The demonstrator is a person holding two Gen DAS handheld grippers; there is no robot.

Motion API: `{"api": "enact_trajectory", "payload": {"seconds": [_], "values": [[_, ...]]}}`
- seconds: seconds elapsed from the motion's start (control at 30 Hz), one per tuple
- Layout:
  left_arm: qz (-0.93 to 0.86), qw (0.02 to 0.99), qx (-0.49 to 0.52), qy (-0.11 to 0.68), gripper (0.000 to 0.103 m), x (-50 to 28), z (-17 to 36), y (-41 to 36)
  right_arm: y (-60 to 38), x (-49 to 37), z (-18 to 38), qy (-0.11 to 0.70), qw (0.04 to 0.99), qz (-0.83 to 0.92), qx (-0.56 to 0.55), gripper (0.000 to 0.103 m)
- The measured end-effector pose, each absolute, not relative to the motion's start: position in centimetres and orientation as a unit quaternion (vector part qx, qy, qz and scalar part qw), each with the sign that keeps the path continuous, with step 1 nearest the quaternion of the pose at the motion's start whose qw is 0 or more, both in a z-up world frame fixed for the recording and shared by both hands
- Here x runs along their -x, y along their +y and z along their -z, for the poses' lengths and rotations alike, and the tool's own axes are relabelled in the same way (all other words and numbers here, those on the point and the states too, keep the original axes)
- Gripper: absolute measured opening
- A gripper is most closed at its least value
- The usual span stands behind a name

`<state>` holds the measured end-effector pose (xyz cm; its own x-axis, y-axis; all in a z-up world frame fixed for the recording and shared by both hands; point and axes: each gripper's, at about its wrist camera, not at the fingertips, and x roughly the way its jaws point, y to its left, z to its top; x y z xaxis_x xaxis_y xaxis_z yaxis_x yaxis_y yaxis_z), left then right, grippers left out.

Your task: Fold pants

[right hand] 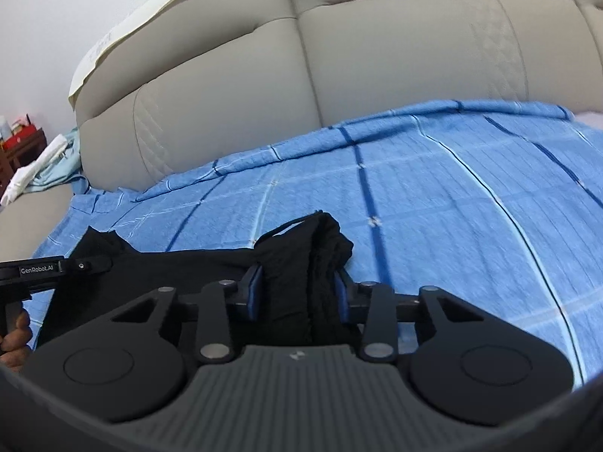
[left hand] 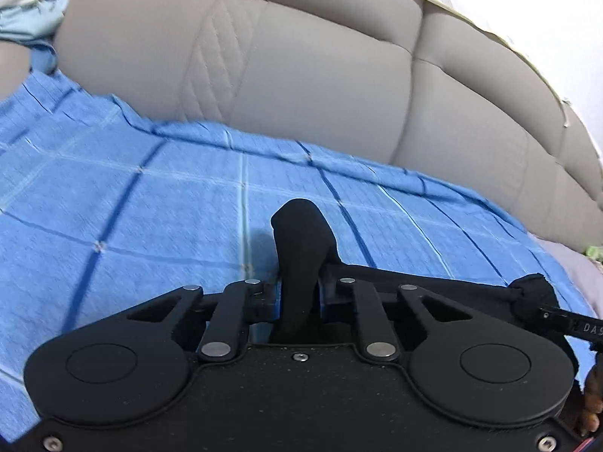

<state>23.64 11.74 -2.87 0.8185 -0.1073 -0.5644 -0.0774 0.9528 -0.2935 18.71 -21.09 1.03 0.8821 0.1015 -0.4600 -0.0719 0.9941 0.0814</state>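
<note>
Left wrist view: sat low behind its own gripper [left hand: 297, 293], faced across the blue checked bedspread [left hand: 132, 203] toward the beige padded headboard [left hand: 301, 67], close to the cloth. Right wrist view: likewise placed, same facing. Shared: bedspread [right hand: 433, 188], headboard [right hand: 339, 75], black pants [right hand: 312, 263]; each view caught the other gripper at its edge.

Headboard [left hand: 301, 75] behind open bedspread [left hand: 150, 207]

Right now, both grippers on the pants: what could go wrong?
1. The left gripper pinches only a narrow bunch of the pants; it might slip out when pulled.
2. The right gripper holds a thick wad, so layers could fold unevenly.
3. The blanket could drag along.
</note>
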Motion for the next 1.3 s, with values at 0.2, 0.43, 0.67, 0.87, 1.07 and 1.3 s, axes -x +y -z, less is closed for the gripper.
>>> {"api": "enact_trajectory", "payload": {"seconds": [0.2, 0.43, 0.67, 0.87, 1.07, 1.3], "values": [[-0.03, 0.946, 0.136, 0.294, 0.015, -28.0, 1.9, 14.3, -18.1, -24.3, -2.1, 0.246, 0.968, -0.052, -0.01, 0.037], [-0.072, 0.942, 0.101, 0.311, 0.015, -36.2, 2.1, 17.2, -14.9, -33.3, -3.4, 0.254, 0.965, -0.067, 0.003, 0.037], [-0.084, 0.93, 0.102, 0.342, 0.023, -39.1, 4.7, 18.8, -13.3, -37.2, -1.3, 0.263, 0.962, -0.054, 0.051, 0.044], [-0.08, 0.927, 0.114, 0.347, 0.026, -39.2, 5.2, 19.3, -15.2, -37.5, -0.3, 0.264, 0.963, -0.057, -0.017, 0.059], [-0.096, 0.922, 0.12, 0.357, 0.044, -38.2, 3.5, 18.5, -15.4, -35.7, -1.4, 0.251, 0.967, -0.044, -0.024, 0.084], [-0.077, 0.929, 0.078, 0.352, 0.071, -32.3, 1.0, 15.9, -14.8, -26.6, -2.0, 0.192, 0.981, -0.034, 0.012, 0.097]]}}
